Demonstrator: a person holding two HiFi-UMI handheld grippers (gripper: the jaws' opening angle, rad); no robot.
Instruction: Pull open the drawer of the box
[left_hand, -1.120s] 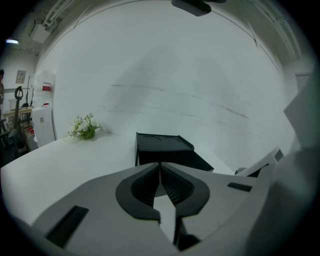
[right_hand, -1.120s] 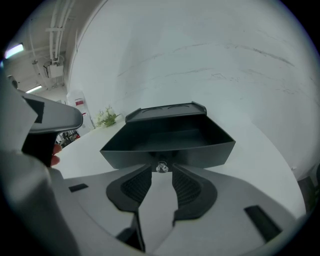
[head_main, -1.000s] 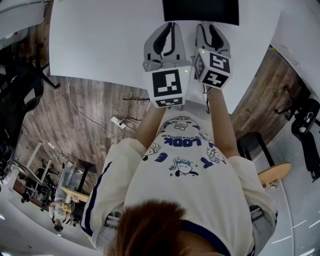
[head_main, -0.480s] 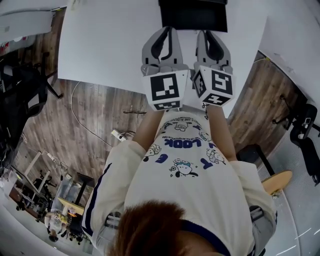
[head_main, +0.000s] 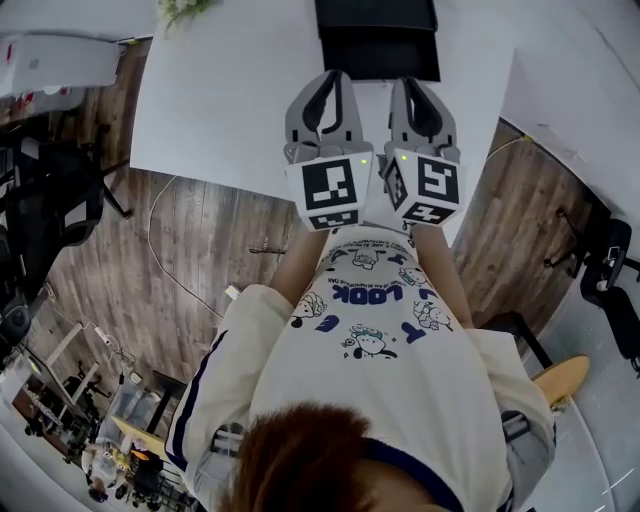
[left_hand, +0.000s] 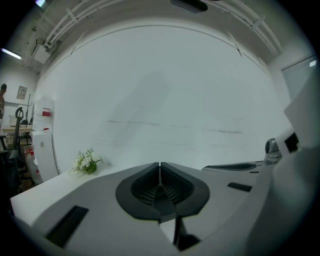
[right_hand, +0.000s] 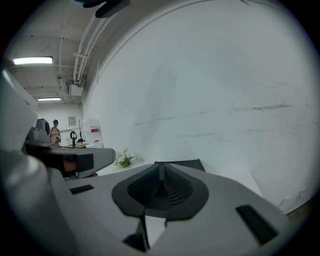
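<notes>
Left gripper (left_hand: 160, 165): jaws pressed together, nothing between them. Right gripper (right_hand: 161, 166): same, closed and empty. The two are held side by side, pointing forward over the white table (head_main: 230, 100).

Black box (head_main: 377, 40) sits at the table's far edge, straight ahead of both tips. Head view puts the tips at the box's near edge, can't tell if they touch. No view shows the drawer front clearly.

View differences:
- Only the head view shows the full layout: both marker cubes, left (head_main: 330, 190) and right (head_main: 425, 185), the wood floor (head_main: 190, 260) and the person's shirt (head_main: 370, 330).
- Right gripper view shows the box top as a dark slab just past its jaws. In the left gripper view it's only a thin dark sliver at right.
- Both gripper views catch a small bunch of white flowers (left_hand: 86, 162) on the table off to the left. In the head view it's barely at the top edge.
- Only the right gripper view shows a person (right_hand: 55, 131) standing far off.

Writing: shirt print reads "LOOK", upside down in the head view. A red label on a white unit (right_hand: 94, 131) is too small to read.
</notes>
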